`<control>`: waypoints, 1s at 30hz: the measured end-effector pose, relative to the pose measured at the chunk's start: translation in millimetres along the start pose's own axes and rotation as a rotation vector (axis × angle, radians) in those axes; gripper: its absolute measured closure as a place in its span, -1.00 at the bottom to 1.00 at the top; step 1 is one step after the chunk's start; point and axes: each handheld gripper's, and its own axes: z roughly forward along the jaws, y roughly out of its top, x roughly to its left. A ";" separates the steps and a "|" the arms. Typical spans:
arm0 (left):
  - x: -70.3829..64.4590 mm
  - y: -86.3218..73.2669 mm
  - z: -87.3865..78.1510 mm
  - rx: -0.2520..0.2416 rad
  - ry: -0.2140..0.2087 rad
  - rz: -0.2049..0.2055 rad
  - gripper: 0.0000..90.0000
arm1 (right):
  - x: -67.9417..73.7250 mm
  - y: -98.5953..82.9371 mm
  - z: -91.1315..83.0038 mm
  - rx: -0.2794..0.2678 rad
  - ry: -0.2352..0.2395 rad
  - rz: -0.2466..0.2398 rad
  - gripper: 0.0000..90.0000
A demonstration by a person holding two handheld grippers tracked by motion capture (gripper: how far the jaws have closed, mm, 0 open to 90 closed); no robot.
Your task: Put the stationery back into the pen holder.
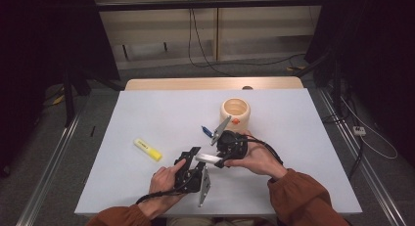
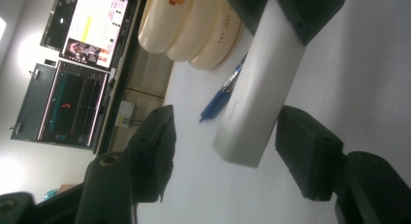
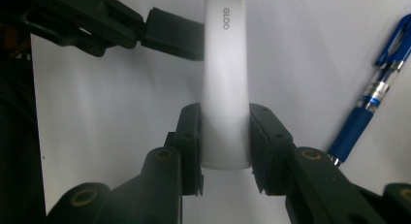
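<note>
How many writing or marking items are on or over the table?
3: a yellow highlighter lying left of the hands; a blue pen beside the wooden cup; a white stick-shaped item clamped by the right tongs, its far end between the open left tongs.

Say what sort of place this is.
Probably a lab recording setup: a white table ringed by dark curtains, monitors showing data, and cables on the floor.
</note>
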 end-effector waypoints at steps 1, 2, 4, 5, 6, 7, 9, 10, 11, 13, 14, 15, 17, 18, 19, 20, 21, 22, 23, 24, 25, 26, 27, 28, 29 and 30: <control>-0.9 0.2 0.4 0.001 0.003 0.009 -0.03 | 0.7 1.6 0.0 0.003 0.005 0.005 0.50; -2.1 0.4 1.2 -0.007 0.000 0.014 0.01 | 0.7 2.8 0.6 -0.001 0.005 0.000 0.51; -4.1 1.4 1.0 -0.001 -0.006 0.025 0.09 | 1.5 4.7 2.0 0.005 0.007 -0.005 0.50; -4.4 2.1 1.6 -0.008 -0.006 0.033 0.15 | 2.5 5.4 2.5 0.008 0.002 0.005 0.50; -4.8 2.5 1.5 -0.003 -0.014 0.041 0.17 | 2.5 5.6 3.2 0.006 0.004 0.003 0.50; -4.8 3.2 1.1 0.002 -0.011 0.057 0.20 | 2.6 5.9 3.9 0.003 0.007 0.002 0.50; -5.8 3.9 1.8 -0.002 -0.021 0.064 0.25 | 2.7 5.7 4.1 0.002 0.007 -0.002 0.50; -6.4 4.5 1.7 0.000 -0.020 0.063 0.27 | 2.8 5.6 4.3 0.002 0.007 -0.001 0.50; -6.9 4.8 2.2 -0.003 -0.020 0.061 0.28 | 3.0 5.6 4.6 0.001 0.010 0.002 0.50; -7.8 5.9 2.8 -0.001 -0.022 0.068 0.32 | 2.7 5.5 4.9 0.001 0.009 0.013 0.50; -8.7 6.4 3.4 -0.005 -0.024 0.068 0.34 | 2.6 5.3 4.9 0.001 0.008 0.021 0.50; -9.1 7.0 3.2 -0.007 -0.027 0.078 0.37 | 1.3 5.0 5.3 -0.004 0.010 0.009 0.50; -10.3 8.4 3.3 -0.004 -0.021 0.101 0.39 | 1.2 4.9 5.8 -0.001 0.013 0.023 0.50; -10.8 8.8 3.4 -0.003 -0.021 0.105 0.40 | 1.3 4.8 6.2 -0.001 0.012 0.023 0.50; -11.3 8.8 4.0 -0.006 -0.023 0.104 0.40 | 1.3 4.8 6.5 0.002 0.013 0.024 0.50; -11.4 8.9 4.2 -0.005 -0.024 0.109 0.41 | 1.5 4.7 6.7 0.002 0.013 0.025 0.50; -11.5 9.1 4.1 -0.004 -0.027 0.116 0.41 | 1.5 4.5 6.9 0.000 0.015 0.028 0.50; -12.4 9.2 4.6 -0.009 -0.028 0.109 0.42 | 1.3 4.2 7.0 -0.001 0.017 0.029 0.50; -13.0 9.5 4.2 -0.007 -0.024 0.115 0.44 | 1.0 3.8 7.1 -0.003 0.016 0.029 0.50; -14.3 9.6 3.7 -0.005 -0.017 0.126 0.45 | 0.8 3.3 7.3 -0.008 0.019 0.034 0.50; -15.7 9.5 3.9 -0.008 -0.015 0.133 0.46 | 0.3 2.9 6.9 -0.012 0.025 0.031 0.50; -16.1 9.6 4.9 -0.011 -0.029 0.131 0.49 | 0.0 2.4 6.4 -0.018 0.026 0.032 0.50; -16.3 10.0 5.0 -0.006 -0.041 0.132 0.51 | 0.6 2.1 6.2 -0.019 0.028 0.042 0.50; -16.9 10.3 4.9 -0.006 -0.037 0.140 0.52 | 0.5 1.6 6.3 -0.020 0.029 0.043 0.50; -17.5 10.4 4.6 -0.004 -0.036 0.146 0.53 | 0.8 1.5 6.3 -0.019 0.030 0.047 0.50; -17.7 10.3 4.5 -0.003 -0.037 0.151 0.53 | 0.9 1.3 6.6 -0.020 0.030 0.044 0.50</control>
